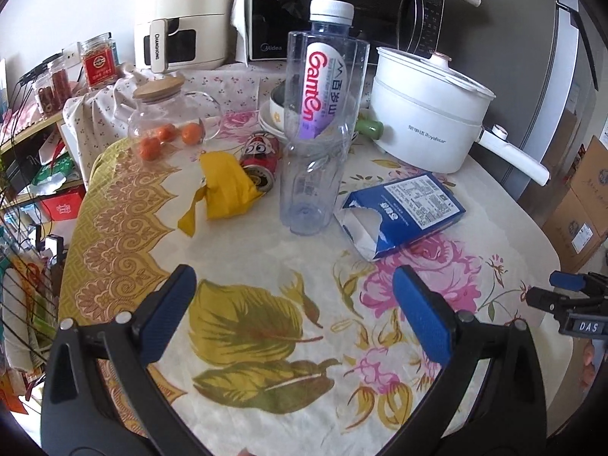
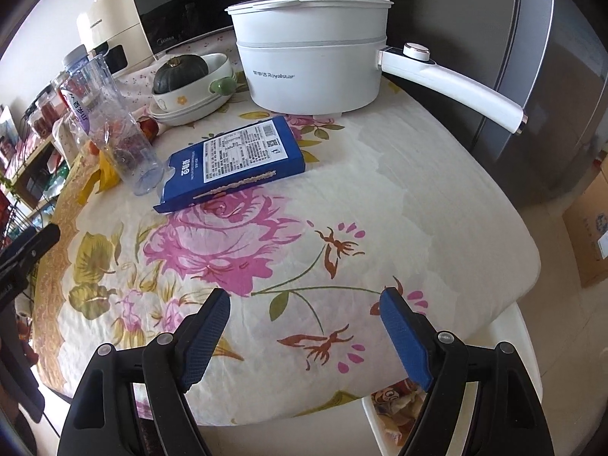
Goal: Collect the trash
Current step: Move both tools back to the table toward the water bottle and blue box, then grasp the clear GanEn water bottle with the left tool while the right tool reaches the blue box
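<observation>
Blue-padded left gripper (image 1: 294, 285) and right gripper (image 2: 304, 306): both wide, empty, above floral tablecloth (image 2: 437, 197). Beyond, uncollected: torn blue carton (image 1: 408, 209), empty water bottle (image 1: 317, 136), yellow wrapper (image 1: 226, 186), red can (image 1: 262, 161). Bin (image 2: 383, 414) below table edge holds scraps; most remains.

This is a home kitchen or dining corner. A bench (image 2: 437, 205) under a flowered cloth carries household cookware: a white electric pot (image 2: 311, 57) with a long handle, a black microwave (image 1: 342, 7), a cream air fryer (image 1: 182, 19), stacked bowls (image 2: 197, 91) holding a dark green squash (image 2: 180, 70), and a glass jar (image 1: 167, 117) with small orange fruit. A grey refrigerator (image 2: 532, 76) stands just beside the bench, cluttered shelves (image 1: 34, 144) on the other side, cardboard boxes (image 1: 581, 205) on the floor.
</observation>
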The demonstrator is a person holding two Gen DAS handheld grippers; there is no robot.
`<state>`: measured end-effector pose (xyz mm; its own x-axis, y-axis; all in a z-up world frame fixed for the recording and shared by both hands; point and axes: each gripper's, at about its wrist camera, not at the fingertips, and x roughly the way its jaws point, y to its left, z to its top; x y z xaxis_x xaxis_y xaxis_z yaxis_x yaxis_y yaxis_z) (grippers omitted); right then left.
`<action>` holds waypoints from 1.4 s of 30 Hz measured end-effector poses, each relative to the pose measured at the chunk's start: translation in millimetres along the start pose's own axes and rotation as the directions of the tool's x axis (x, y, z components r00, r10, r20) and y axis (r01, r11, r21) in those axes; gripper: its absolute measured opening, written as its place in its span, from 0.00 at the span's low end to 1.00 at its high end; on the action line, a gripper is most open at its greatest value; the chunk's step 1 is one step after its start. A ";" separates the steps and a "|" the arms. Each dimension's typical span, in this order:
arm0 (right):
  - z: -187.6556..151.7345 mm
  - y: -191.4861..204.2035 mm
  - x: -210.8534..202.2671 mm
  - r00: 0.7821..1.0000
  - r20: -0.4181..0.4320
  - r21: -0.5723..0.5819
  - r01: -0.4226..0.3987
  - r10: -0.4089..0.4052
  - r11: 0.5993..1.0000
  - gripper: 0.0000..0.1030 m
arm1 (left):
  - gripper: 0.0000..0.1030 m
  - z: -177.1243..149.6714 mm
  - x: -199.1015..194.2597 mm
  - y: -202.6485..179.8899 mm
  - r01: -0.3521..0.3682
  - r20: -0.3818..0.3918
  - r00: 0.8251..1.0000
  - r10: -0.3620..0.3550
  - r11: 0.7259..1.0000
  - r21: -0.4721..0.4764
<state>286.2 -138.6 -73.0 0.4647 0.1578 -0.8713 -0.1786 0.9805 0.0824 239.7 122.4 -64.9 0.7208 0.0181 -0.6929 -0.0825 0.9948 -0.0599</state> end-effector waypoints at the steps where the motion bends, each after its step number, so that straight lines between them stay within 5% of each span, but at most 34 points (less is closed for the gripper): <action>1: 0.7 -0.5 1.3 1.000 -0.001 -0.004 0.004 -0.004 1.000 0.80 | 0.99 5.5 4.3 -3.1 0.000 0.007 1.000 0.000 1.000 0.008; 14: 15.7 -8.6 16.8 0.999 0.020 -0.021 0.049 -0.049 0.999 0.80 | 0.99 68.5 66.9 -22.6 0.052 0.113 0.992 -0.054 0.998 0.023; 21: 25.4 10.7 29.4 0.999 0.025 -0.037 0.022 -0.021 0.999 0.80 | 0.63 82.3 84.7 -9.7 0.148 0.073 0.987 -0.146 0.989 -0.021; 27: 37.4 30.1 47.6 1.000 0.002 -0.013 -0.005 0.005 1.000 0.80 | 0.63 70.0 58.6 11.7 0.207 0.071 0.977 -0.202 0.976 -0.075; 42: 96.4 74.1 78.4 0.995 -0.101 0.319 0.055 -0.024 0.946 0.84 | 0.63 -2.4 -22.2 70.7 0.314 0.114 0.947 -0.301 0.941 -0.126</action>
<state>392.9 -42.3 -88.5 0.3791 0.1213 -0.9174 0.1331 0.9739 0.1838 216.2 192.1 -55.6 0.7860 -0.2707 -0.5559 0.0624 0.9292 -0.3643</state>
